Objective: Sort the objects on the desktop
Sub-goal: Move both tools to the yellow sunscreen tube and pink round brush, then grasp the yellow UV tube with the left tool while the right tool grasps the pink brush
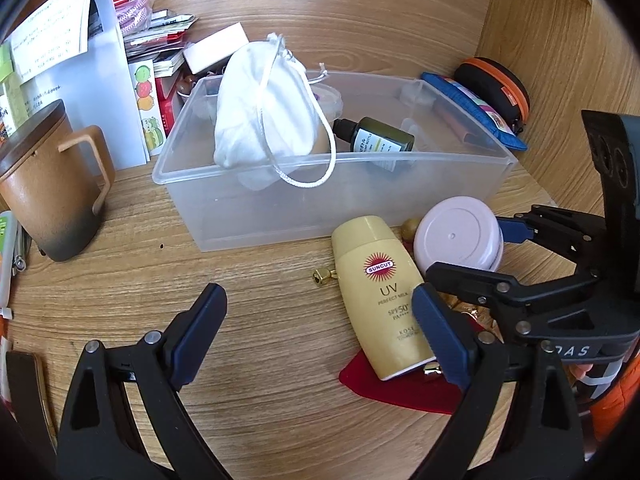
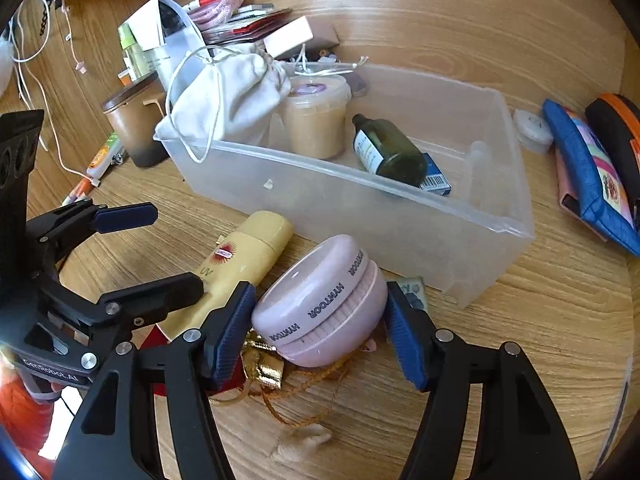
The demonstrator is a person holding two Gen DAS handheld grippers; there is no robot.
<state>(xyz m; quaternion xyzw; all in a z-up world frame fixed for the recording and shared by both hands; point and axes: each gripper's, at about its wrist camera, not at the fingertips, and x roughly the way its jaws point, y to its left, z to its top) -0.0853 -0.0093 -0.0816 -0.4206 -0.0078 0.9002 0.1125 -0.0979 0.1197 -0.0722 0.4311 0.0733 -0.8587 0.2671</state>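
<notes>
A clear plastic bin (image 1: 256, 204) (image 2: 460, 240) on the wooden desk holds a white drawstring bag (image 1: 264, 108) (image 2: 224, 96), a dark green bottle (image 1: 376, 138) (image 2: 390, 152) and a tan tub (image 2: 316, 120). In front of it lie a yellow sunscreen bottle (image 1: 380, 296) (image 2: 240, 264) and a pink round jar (image 1: 456, 236) (image 2: 324, 304). My right gripper (image 2: 320, 324) has its pads on both sides of the pink jar, touching it. My left gripper (image 1: 320, 320) is open and empty, its right finger (image 1: 436, 332) beside the sunscreen bottle.
A brown mug with a lid (image 1: 48, 184) (image 2: 132, 128) stands left of the bin. Papers and packets (image 1: 80, 60) pile behind it. A blue pouch (image 1: 476, 108) (image 2: 592, 184) and a black-orange case (image 1: 496, 88) lie right. A red cloth (image 1: 400, 388) and gold trinkets (image 2: 268, 368) lie under the items.
</notes>
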